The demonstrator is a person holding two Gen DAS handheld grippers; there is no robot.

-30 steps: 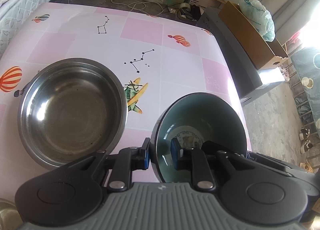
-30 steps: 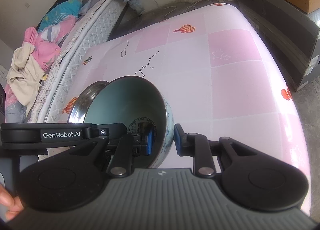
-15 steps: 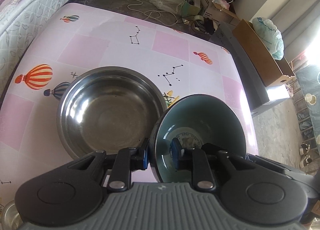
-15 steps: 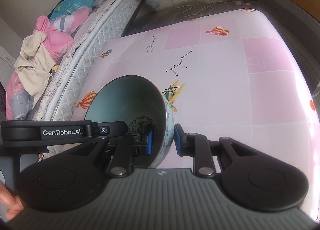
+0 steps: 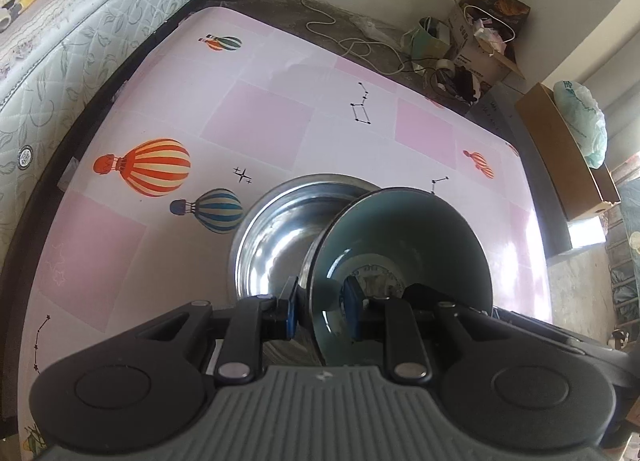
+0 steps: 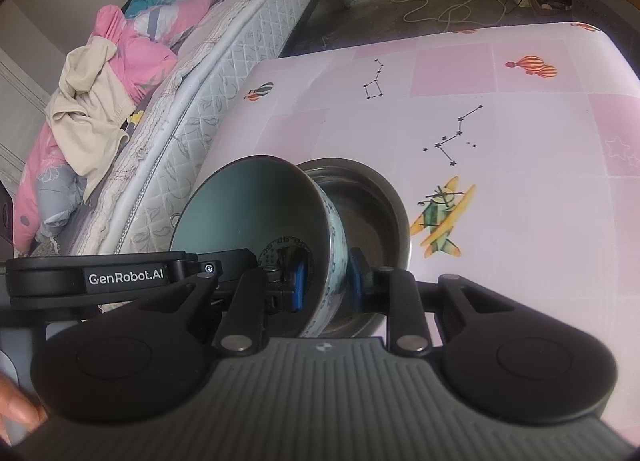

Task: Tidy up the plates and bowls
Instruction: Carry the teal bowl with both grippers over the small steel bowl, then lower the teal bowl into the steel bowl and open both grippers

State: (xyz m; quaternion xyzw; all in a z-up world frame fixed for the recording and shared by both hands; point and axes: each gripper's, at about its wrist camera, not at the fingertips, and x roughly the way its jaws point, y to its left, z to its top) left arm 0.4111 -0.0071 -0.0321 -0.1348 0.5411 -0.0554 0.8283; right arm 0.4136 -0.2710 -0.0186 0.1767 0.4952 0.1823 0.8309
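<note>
1. My left claw [image 5: 320,311] is clenched on the rim of the teal ceramic bowl [image 5: 404,245], one pad inside the wall and one outside. My right claw [image 6: 326,281] is clenched on the opposite part of the same rim, so the bowl hangs between my two claws.

2. The bowl is lifted and tipped on edge, its mouth facing ahead and away from my claws, not upward. It has no real long axis; its centre line runs forward and downward along my fingers.

3. Just ahead of and below both claws sits the steel bowl [image 5: 280,237] on the pink tabletop [image 5: 256,117], upright, mouth up. The teal bowl overlaps its rim in both views, and I cannot tell whether they touch.

4. Risk, as I judge it: each claw pinches only a thin, glazed wall. If my hands drift apart or twist unevenly, the rim could slide out of a pad and the bowl drop, chipping on the steel.

5. Second risk: lowered while tilted, its edge could strike the steel rim, so the bowl lands crooked or shoves the steel bowl. Levelling it first looks wise.
</note>
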